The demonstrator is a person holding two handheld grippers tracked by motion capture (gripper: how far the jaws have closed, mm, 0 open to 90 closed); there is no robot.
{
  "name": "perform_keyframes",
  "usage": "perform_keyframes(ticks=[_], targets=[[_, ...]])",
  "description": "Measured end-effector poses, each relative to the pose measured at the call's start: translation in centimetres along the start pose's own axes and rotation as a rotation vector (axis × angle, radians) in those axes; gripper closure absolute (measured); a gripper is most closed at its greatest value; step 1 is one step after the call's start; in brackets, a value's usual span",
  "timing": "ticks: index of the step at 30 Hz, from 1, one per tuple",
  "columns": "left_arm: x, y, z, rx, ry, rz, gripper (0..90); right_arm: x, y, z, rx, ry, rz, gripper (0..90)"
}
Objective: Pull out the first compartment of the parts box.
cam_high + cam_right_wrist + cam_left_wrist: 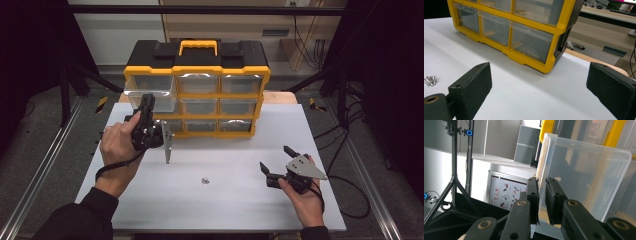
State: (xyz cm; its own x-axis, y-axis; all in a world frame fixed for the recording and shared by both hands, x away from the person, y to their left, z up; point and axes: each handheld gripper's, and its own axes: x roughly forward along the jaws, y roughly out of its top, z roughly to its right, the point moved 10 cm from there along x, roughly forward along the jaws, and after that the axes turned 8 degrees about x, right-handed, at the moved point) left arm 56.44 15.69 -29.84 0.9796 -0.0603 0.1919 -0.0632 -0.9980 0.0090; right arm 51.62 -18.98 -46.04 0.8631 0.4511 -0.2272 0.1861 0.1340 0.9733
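Up at the ten o'clock corner of the grey table (240,200), our left gripper (146,102) pinches the front wall of a clear plastic drawer (584,180), pulled out from the top-left slot of the yellow-and-black parts cabinet (197,75). Toward six o'clock from the cabinet lies a small cluster of silver screws (204,180), and at four o'clock our right gripper (278,159) rests on the table, jaws spread wide with nothing between them.
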Motion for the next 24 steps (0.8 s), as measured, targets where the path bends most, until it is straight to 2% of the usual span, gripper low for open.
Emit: perform_keyframes(ticks=[15,24], targets=[[-0.60,0.10,0.06,-0.025,-0.009,-0.007,80.1,0.02,-0.03,-0.03,-0.001,0.001,-0.002,6.3],[-0.67,0.22,0.04,-0.024,-0.019,-0.012,79.9,0.04,-0.03,-0.04,-0.002,0.001,-0.002,6.2]])
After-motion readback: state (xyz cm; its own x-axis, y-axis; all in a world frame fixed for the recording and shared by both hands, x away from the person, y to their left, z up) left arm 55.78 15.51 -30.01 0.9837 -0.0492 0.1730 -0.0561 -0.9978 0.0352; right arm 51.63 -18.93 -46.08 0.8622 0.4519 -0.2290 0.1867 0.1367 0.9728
